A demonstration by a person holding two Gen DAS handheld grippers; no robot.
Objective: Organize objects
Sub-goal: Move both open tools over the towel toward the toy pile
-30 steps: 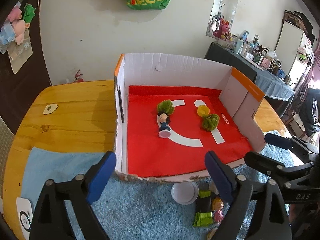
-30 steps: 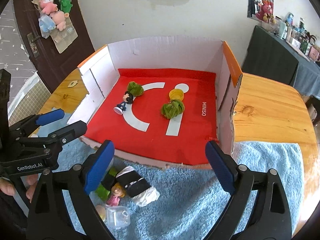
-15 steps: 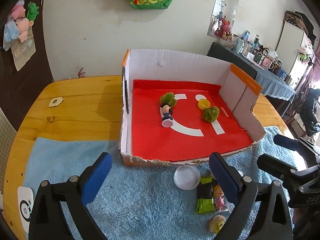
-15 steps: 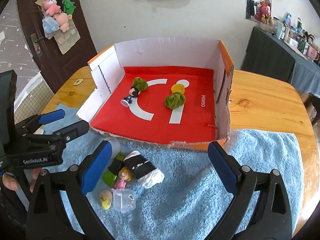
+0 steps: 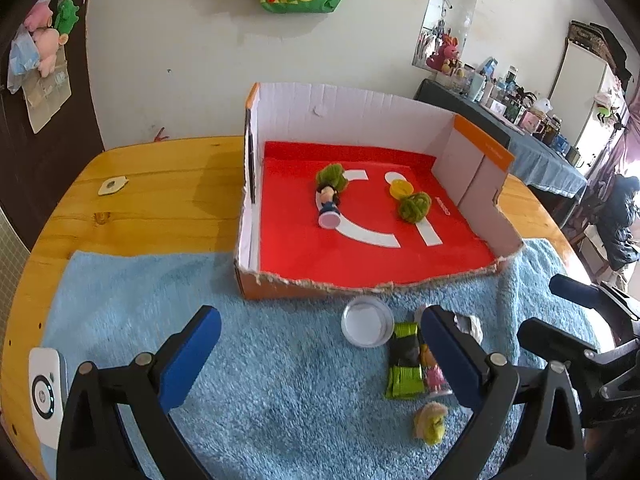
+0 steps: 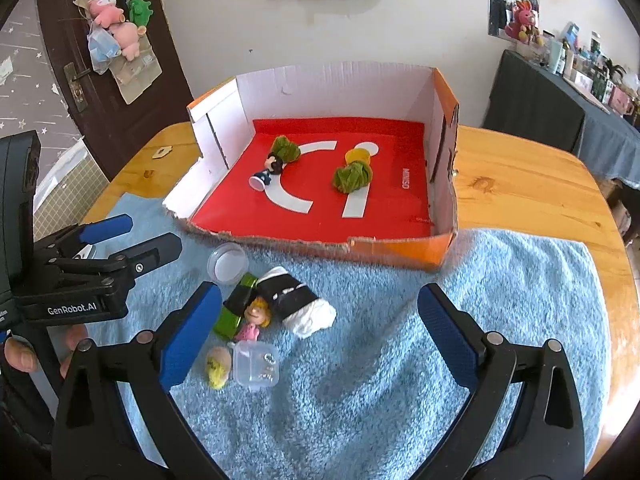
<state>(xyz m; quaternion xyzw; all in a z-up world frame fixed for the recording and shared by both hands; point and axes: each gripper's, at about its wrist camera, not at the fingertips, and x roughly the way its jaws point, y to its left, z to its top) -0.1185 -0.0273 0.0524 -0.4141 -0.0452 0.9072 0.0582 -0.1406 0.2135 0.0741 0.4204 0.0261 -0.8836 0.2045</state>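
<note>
A cardboard box point(image 5: 352, 112) point(image 6: 444, 184) with a red floor holds two green fuzzy balls point(image 5: 414, 207) point(image 6: 352, 176), a yellow cap point(image 5: 401, 189) and a small figure point(image 5: 329, 204) point(image 6: 267, 172). On the blue towel point(image 5: 280, 380) point(image 6: 440, 320) in front lie a clear round lid point(image 5: 367, 327) point(image 6: 227, 262), a green-black packet point(image 5: 405, 364) point(image 6: 236, 308), a blonde doll point(image 6: 254, 318), a black-white roll point(image 6: 296, 300), a clear case point(image 6: 256, 366) and a yellow-headed toy point(image 5: 430, 424) point(image 6: 218, 366). My left gripper point(image 5: 320, 344) and right gripper point(image 6: 320, 320) are both open and empty above the towel.
The wooden table point(image 5: 160, 196) point(image 6: 528, 184) carries a small wooden tag point(image 5: 112, 186) at the far left. A white device point(image 5: 44, 392) lies at the towel's left edge. A dark cabinet with clutter point(image 5: 520, 128) stands behind on the right.
Both grippers have drawn back from the box and risen, so the box looks farther away and more of the towel and loose objects shows. Nothing was grasped.
</note>
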